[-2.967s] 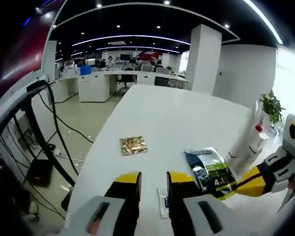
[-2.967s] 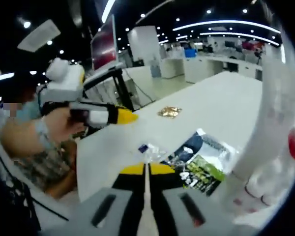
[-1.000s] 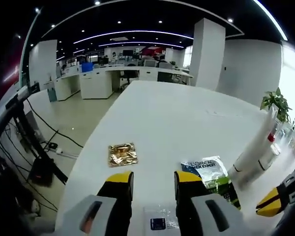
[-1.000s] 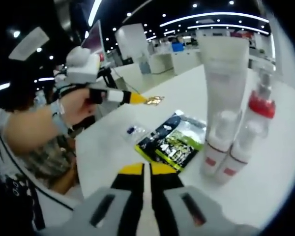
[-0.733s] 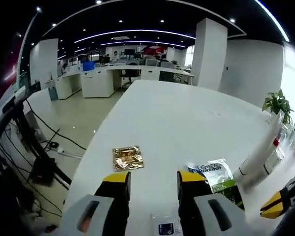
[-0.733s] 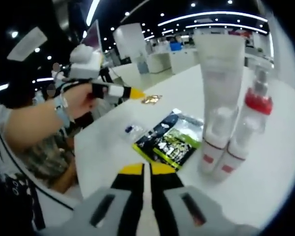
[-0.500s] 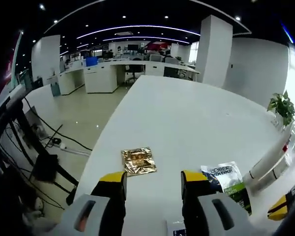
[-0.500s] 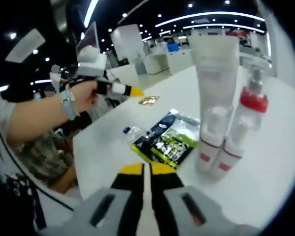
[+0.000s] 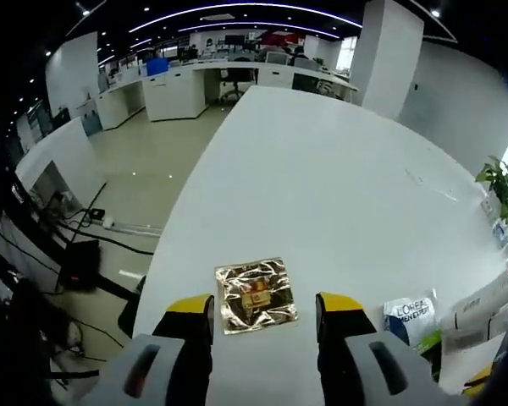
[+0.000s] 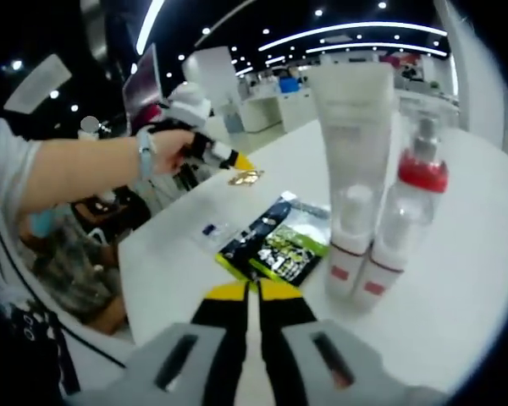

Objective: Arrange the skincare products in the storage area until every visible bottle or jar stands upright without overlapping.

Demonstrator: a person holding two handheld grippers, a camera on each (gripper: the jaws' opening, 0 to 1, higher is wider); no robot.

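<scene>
My right gripper [image 10: 253, 292] sits at the bottom centre, its yellow-tipped jaws pressed together with nothing between them. Just above lies a dark and green flat sachet [image 10: 273, 244] on the white table [image 10: 457, 254]. Right of centre, a tall white tube [image 10: 353, 161] stands upright beside a clear red-collared spray bottle [image 10: 400, 222]. At upper left, a hand [image 10: 171, 152] holds the left gripper [image 10: 242, 164] over a small gold foil packet [image 10: 246, 177].

The worktop [image 9: 339, 169] looks smooth, white and faintly glossy. Ahead of the left hand-held gripper [image 9: 264, 306], between its yellow tips, lies a crinkled gold foil sachet [image 9: 254, 294], shiny and metallic. Beyond the right hand-held gripper [image 10: 254, 292] a glossy printed plastic packet [image 10: 275, 241] lies flat; past it stand a matt white plastic tube [image 10: 353, 169] and a clear plastic bottle [image 10: 398, 224] with a red collar.
</scene>
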